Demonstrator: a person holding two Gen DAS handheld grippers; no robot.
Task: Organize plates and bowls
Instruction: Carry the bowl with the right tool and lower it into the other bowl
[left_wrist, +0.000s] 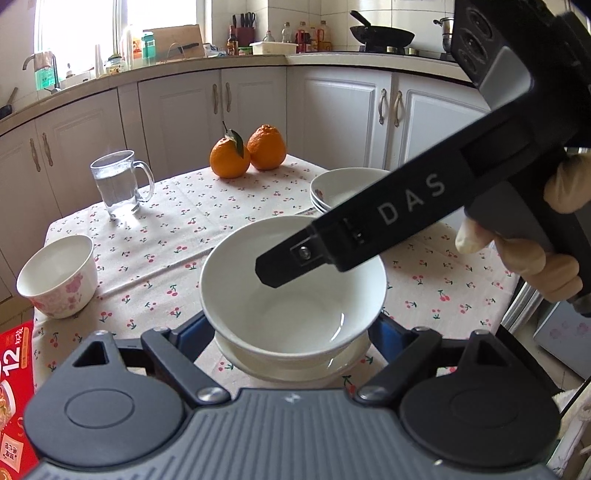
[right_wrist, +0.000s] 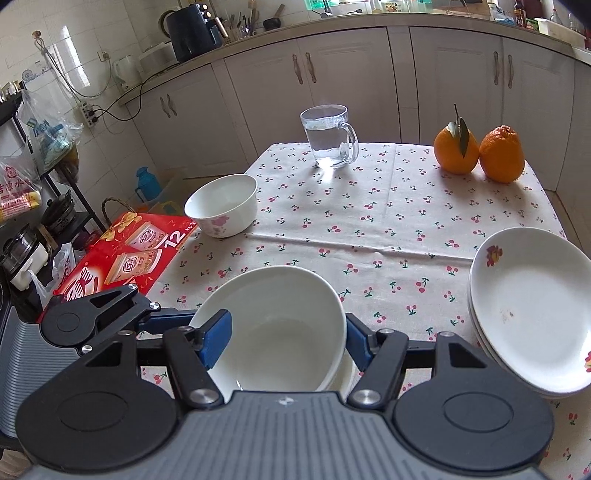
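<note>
Right gripper (right_wrist: 284, 341) pads clamp plain white ceramic bowl (right_wrist: 280, 332), frame bottom centre; left gripper (left_wrist: 291, 332) flanks it, contact unclear. Slip risks chipping white dish (left_wrist: 295, 363) beneath.

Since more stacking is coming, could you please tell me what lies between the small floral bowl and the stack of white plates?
In the right wrist view, only bare cherry-print tablecloth lies between the small floral bowl and the stack of white plates.

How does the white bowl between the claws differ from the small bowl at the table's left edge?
The plain white bowl is wide, shallow and flared; the floral bowl is narrower with steeper walls. The white bowl is unpatterned and sits on a plate; the floral bowl has pink flowers and stands directly on the tablecloth. Both are white inside, upright and empty.
</note>
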